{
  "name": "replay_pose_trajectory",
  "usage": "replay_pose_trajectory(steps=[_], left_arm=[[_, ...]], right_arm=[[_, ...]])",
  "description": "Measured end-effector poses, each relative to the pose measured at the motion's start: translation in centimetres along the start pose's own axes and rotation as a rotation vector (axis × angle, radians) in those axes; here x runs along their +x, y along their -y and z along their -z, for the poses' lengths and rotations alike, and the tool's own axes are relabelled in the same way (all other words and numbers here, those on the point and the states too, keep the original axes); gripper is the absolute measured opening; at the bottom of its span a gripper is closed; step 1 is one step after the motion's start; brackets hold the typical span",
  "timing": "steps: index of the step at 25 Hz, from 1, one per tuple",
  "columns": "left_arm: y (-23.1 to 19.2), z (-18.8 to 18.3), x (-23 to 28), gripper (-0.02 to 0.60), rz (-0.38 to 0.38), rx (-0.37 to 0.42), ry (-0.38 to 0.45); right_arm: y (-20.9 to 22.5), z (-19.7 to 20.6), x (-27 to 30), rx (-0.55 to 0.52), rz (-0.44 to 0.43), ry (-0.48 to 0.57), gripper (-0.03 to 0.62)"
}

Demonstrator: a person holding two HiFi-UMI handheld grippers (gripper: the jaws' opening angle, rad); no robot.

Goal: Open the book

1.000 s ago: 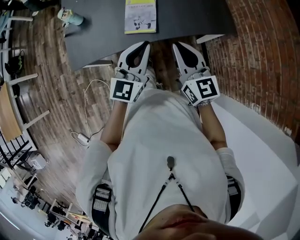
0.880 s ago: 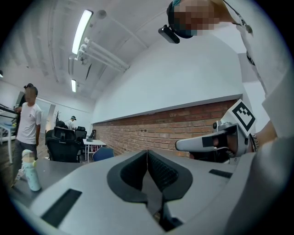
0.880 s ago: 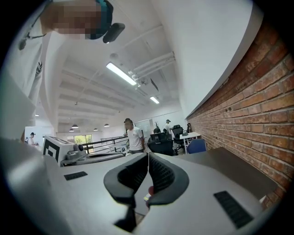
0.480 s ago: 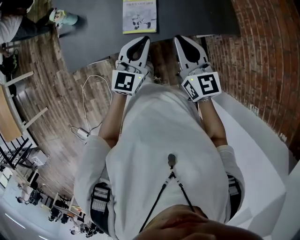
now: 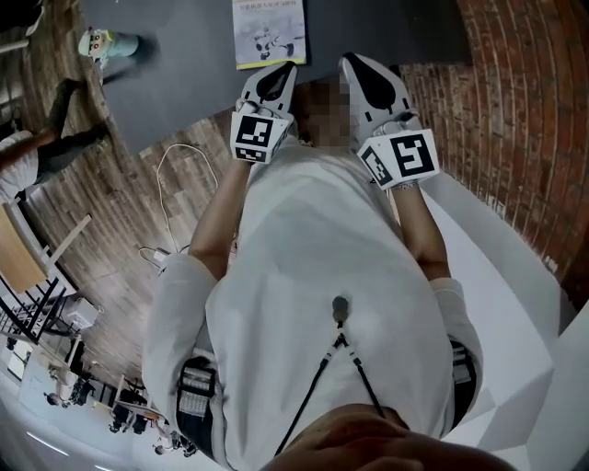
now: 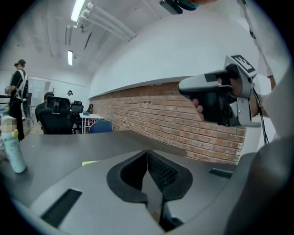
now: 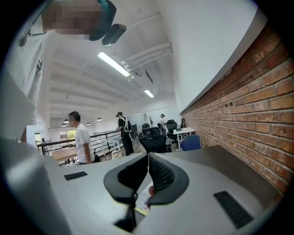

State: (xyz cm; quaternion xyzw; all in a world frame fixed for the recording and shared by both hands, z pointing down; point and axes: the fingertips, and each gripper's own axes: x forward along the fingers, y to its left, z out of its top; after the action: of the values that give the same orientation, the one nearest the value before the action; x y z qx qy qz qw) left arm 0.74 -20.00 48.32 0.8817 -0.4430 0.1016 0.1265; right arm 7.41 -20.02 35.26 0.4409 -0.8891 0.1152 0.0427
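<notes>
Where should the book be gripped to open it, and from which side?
The cover's right edge, coming from the right with the right hand-held gripper: the book lies flat and closed, cover up, seemingly upright to the person, so its spine is probably left.

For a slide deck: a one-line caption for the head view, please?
Left gripper and right gripper, both shut and empty, held near a closed book on a dark table.

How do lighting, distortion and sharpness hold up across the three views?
Head view: even light, sharp, floor and brick wall bowed by the wide lens; the book is clear but cut off at the top edge. Left gripper view: fisheye circle with black corners, ceiling lamp glaring. Right gripper view: same black corners, strip lights blown out.
</notes>
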Motion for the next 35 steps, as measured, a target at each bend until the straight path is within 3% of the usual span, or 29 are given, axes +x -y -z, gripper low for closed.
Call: replay_pose_trajectory(steps=[10,15,24,35], left_arm=[[-2.2,5.2,5.1,0.025,0.083,0.029,-0.136],[-2.8,7.4,6.6,0.025,0.086,0.023,-0.194],[-3.5,11.1,9.1,0.025,0.020,-0.014,-0.279],[-2.8,13.9,12.1,0.025,-0.133,-0.029,-0.367]], right_arm=[[0.6,-0.4,6.6,-0.007,-0.002,0.005,0.038],[1.4,-0.4,8.4,-0.004,0.001,-0.005,0.038],[3.2,0.8,9.7,-0.003,-0.083,-0.058,0.038],[7.9,1.7,10.4,0.001,-0.221,-0.124,0.038]])
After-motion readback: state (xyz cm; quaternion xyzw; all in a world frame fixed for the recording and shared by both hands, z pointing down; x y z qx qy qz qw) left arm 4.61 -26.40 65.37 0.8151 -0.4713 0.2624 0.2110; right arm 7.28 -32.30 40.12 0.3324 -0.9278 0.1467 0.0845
